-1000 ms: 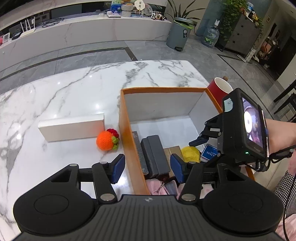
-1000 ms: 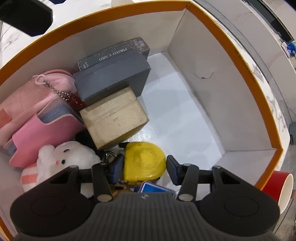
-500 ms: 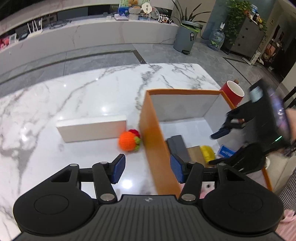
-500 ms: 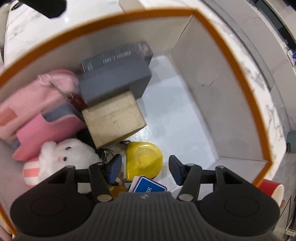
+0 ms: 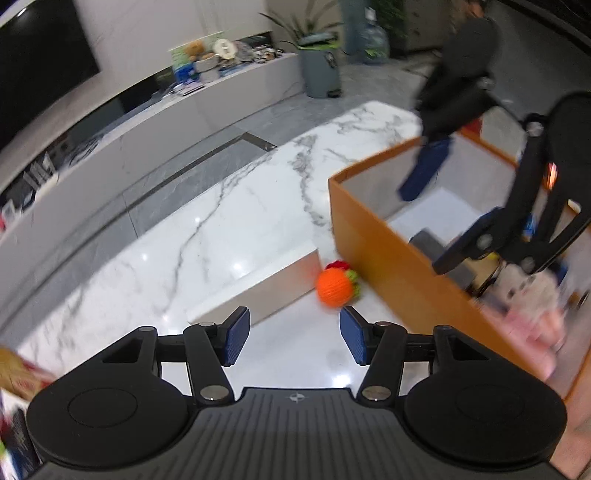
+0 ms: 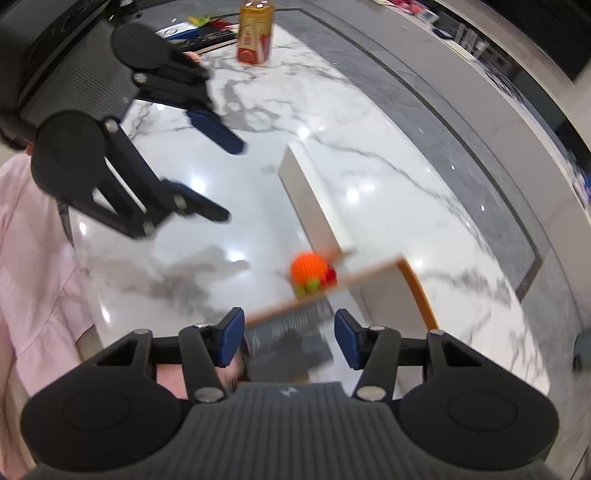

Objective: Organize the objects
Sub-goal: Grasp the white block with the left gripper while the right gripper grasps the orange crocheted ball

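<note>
- Far left of the left wrist view: a blurred yellow and red carton (image 5: 16,373) sits at the frame edge on the white grey-veined marble table (image 5: 177,251).
- The left gripper (image 5: 293,338) hangs over bare marble, its blue-padded jaws released with nothing between them.
- Beyond it lies a long white rectangular box (image 5: 266,275), flat on the table.
- Just beside that box's right end sits the orange crocheted ball with red and green trim (image 5: 335,286), between the white box and the outer wall of the orange-sided open cardboard box (image 5: 388,254); whether it touches either, I cannot tell.
- Inside the orange box a dark grey block (image 5: 430,242) and a blurred white and pink plush toy (image 5: 524,295) show.
- At right, the right gripper (image 5: 424,218) hovers above the orange box, carrying nothing.
- In the right wrist view, a pink sleeve (image 6: 33,266) fills the left edge, and the left gripper (image 6: 231,177) hangs over the marble with jaws parted.
- A yellow and red drink carton (image 6: 255,33) stands upright at the far end of the table.
- The white box (image 6: 310,206) runs down towards the orange ball (image 6: 309,270), which lies just outside the orange box's rim (image 6: 369,275).
- The right gripper (image 6: 289,341) has its blue jaws closing, pressing on nothing; below them lies a blurred grey box with pale lettering (image 6: 291,332) inside the orange box.
</note>
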A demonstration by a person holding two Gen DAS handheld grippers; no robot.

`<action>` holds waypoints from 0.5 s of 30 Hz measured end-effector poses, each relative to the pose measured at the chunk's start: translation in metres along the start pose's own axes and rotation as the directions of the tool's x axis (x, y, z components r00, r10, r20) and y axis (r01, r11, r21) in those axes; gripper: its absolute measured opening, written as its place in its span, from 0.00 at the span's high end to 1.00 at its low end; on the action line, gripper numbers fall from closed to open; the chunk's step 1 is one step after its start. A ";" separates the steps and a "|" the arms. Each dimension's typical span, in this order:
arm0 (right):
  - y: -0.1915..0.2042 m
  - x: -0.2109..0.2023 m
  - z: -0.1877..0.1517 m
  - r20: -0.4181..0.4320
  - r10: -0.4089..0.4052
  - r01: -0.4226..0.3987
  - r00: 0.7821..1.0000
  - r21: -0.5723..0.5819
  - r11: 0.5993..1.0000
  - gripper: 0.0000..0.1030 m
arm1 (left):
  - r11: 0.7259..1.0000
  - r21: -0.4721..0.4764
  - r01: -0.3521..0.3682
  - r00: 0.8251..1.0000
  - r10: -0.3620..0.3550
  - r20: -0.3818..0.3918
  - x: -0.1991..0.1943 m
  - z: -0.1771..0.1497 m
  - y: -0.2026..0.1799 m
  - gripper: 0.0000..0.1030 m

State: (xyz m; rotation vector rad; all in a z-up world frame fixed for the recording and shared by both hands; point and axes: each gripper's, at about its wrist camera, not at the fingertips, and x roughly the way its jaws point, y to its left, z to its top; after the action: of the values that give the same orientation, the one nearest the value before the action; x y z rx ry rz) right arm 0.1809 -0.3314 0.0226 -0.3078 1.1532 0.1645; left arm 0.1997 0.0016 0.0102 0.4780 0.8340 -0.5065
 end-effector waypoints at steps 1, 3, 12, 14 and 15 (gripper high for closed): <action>0.008 0.004 0.008 -0.012 0.000 0.000 1.000 -0.012 1.000 0.47 | 1.000 0.027 -0.001 1.000 0.001 0.001 0.004 -0.001 0.001 0.38; 0.012 0.020 0.023 -0.052 0.008 -0.010 0.999 -0.024 1.000 0.52 | 0.997 0.083 -0.002 1.000 0.001 0.002 0.013 -0.004 0.004 0.38; 0.006 0.098 0.055 -0.220 -0.060 0.043 0.974 -0.083 0.996 0.56 | 0.969 0.245 -0.015 0.998 -0.001 0.065 0.069 -0.023 0.028 0.37; 0.003 0.114 0.056 -0.256 -0.075 0.054 0.964 -0.087 0.995 0.56 | 0.957 0.289 -0.008 0.998 -0.010 0.062 0.081 -0.024 0.029 0.32; 0.001 0.119 0.057 -0.269 -0.076 0.056 0.960 -0.083 0.995 0.56 | 0.949 0.317 -0.011 0.998 -0.010 0.064 0.086 -0.024 0.028 0.31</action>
State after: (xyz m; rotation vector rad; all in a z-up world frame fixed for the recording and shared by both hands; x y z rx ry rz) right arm 0.2774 -0.3152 -0.0653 -0.4454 1.4090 0.1088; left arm 0.2516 0.0173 -0.0665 0.7536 0.6913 -0.6564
